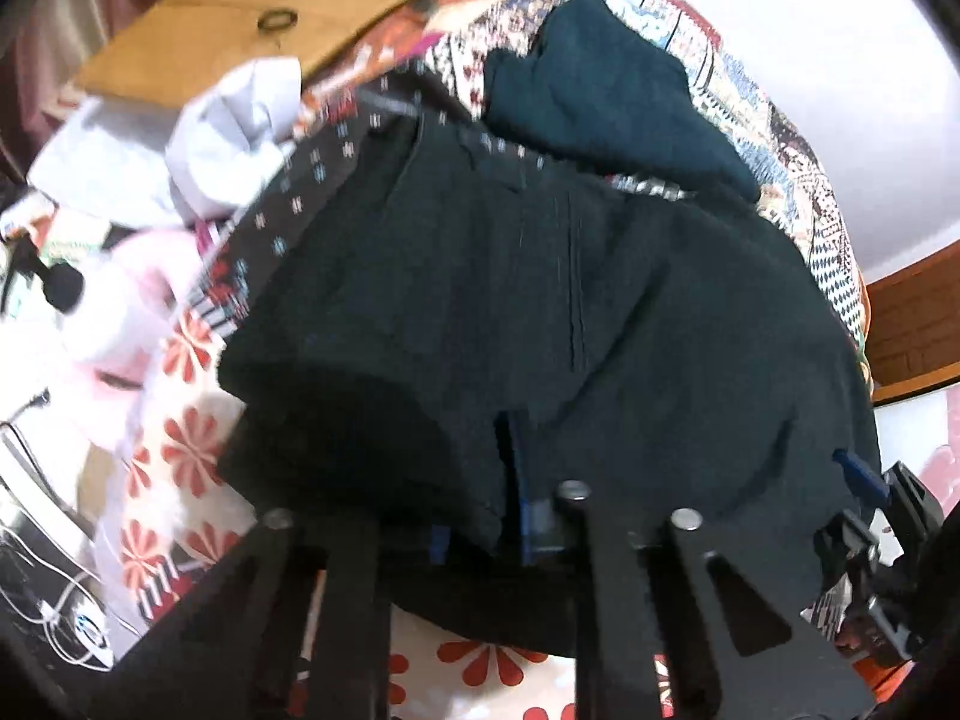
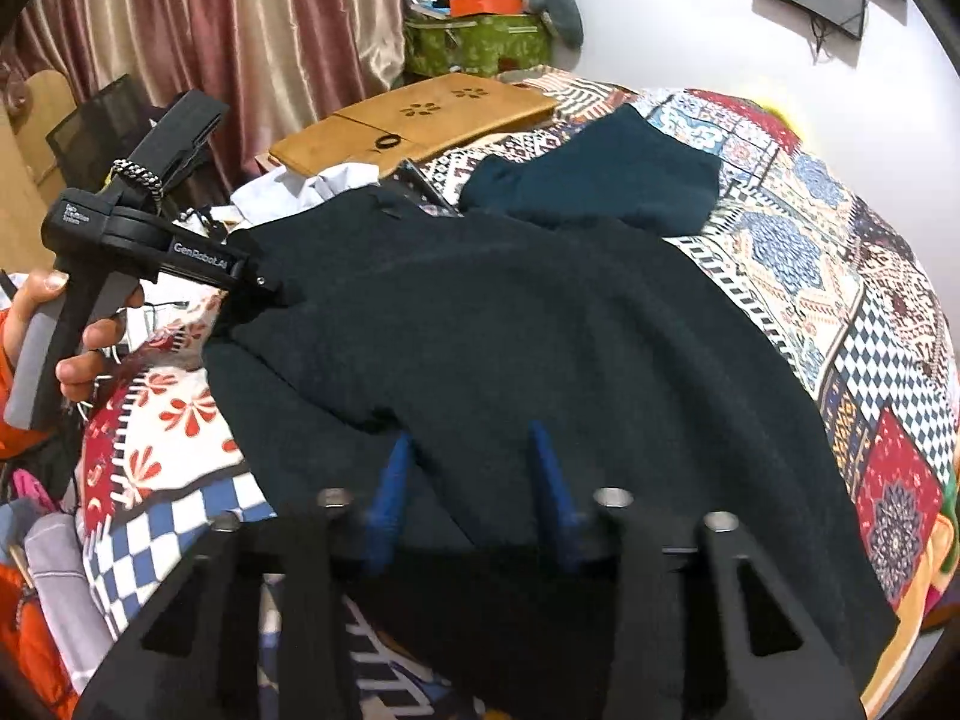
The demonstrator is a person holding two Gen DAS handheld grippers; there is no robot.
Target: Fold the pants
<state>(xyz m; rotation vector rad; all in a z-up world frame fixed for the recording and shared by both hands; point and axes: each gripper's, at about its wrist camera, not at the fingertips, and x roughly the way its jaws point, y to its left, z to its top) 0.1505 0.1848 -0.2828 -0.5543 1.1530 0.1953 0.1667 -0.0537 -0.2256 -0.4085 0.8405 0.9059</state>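
Left hand (image 2: 66, 330) at the bed's left edge, wrapped round the left tool's grey handle. Left tool (image 2: 264, 294) nipped nearly shut on the left edge of the pants (image 2: 510, 348), dark cloth bunched between its fingers (image 1: 516, 480). Pants spread across the patterned bedspread (image 2: 810, 276), from near edge toward the middle of the bed. Beyond them, a second dark teal garment (image 2: 606, 180) lying flat, touching the pants' far edge. White cloth (image 2: 300, 192) crumpled past the pants' left end, tan board (image 2: 420, 120) behind it toward the curtain (image 2: 240, 30). Right tool (image 2: 474, 480) at the near edge, blue fingers (image 2: 393, 480) a modest gap apart with pants cloth between; whether gripping or only resting on the cloth, cannot tell.
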